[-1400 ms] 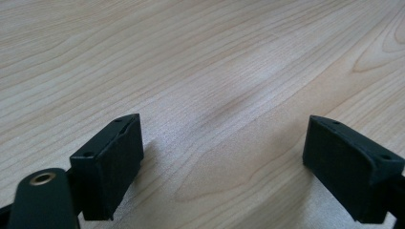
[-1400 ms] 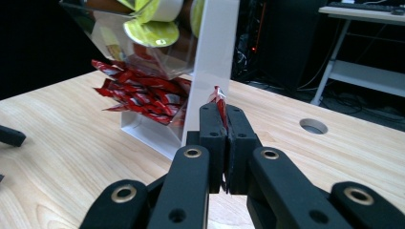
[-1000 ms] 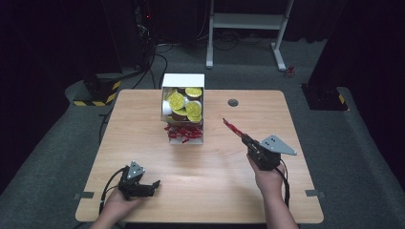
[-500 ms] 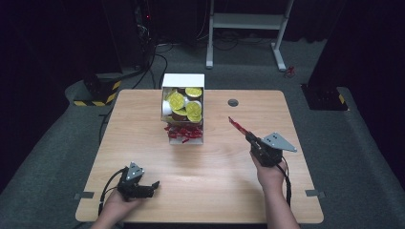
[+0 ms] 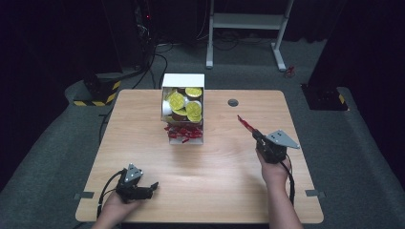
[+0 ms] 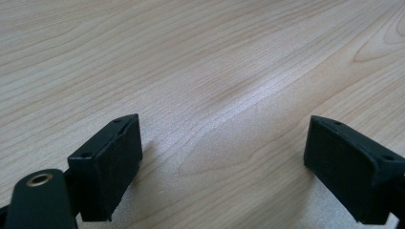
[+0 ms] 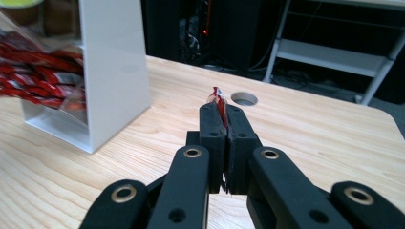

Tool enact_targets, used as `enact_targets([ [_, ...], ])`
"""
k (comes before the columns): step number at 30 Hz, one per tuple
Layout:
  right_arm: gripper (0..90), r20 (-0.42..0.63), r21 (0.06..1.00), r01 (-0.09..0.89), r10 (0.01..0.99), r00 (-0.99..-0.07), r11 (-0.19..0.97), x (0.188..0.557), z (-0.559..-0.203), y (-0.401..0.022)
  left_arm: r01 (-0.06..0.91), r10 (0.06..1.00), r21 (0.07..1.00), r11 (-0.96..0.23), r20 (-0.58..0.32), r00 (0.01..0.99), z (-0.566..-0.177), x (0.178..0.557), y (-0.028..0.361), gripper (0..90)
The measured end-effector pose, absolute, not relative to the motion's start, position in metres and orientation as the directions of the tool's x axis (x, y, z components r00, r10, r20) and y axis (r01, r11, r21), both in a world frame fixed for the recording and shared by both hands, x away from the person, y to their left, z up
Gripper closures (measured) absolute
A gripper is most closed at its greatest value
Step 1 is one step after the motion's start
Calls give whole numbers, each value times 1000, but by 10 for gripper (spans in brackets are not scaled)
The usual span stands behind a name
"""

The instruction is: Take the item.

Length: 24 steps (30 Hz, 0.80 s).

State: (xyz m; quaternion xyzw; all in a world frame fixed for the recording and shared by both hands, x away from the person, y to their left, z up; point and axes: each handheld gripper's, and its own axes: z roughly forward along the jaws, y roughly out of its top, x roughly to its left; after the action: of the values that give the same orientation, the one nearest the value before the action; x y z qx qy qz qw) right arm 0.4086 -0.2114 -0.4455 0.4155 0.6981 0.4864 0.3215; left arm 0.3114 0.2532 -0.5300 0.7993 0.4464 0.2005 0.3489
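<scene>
A: Start at the right gripper (image 7: 224, 112). How do its jaws stand?

B: Pressed together on a thin red foil sachet (image 7: 218, 98). A short crinkled end pokes out past the tips; the rest is pinched flat between the pads.

A: And from the high view?

B: The same red sachet (image 5: 245, 124) sticks out ahead of the right gripper (image 5: 254, 132), slanting away from the person over the right half of the pale wooden counter (image 5: 143, 119). It touches nothing else.

A: What lies beyond it?

B: A round cable hole (image 7: 244, 98) in the counter, just past the tips. Off to the left stands a white two-tier display box (image 7: 112, 71), well apart from the jaws. Its lower tier holds a heap of red sachets (image 5: 184, 133), its upper tier round pods with yellow-green lids (image 5: 184, 102).

A: The left gripper (image 5: 152, 187)?

B: Near the counter's front left corner, in the person's left hand (image 5: 114, 207). Its jaws stand wide apart with bare wood grain between them; I see the two black pads (image 6: 112, 162) low over the counter.
</scene>
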Motion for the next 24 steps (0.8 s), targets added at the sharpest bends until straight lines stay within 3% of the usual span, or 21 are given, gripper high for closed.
enact_targets([
  [24, 880, -80, 889, 399, 934, -348, 225, 440, -486, -214, 575, 859, 736, -357, 15, 513, -530, 301, 258, 138],
])
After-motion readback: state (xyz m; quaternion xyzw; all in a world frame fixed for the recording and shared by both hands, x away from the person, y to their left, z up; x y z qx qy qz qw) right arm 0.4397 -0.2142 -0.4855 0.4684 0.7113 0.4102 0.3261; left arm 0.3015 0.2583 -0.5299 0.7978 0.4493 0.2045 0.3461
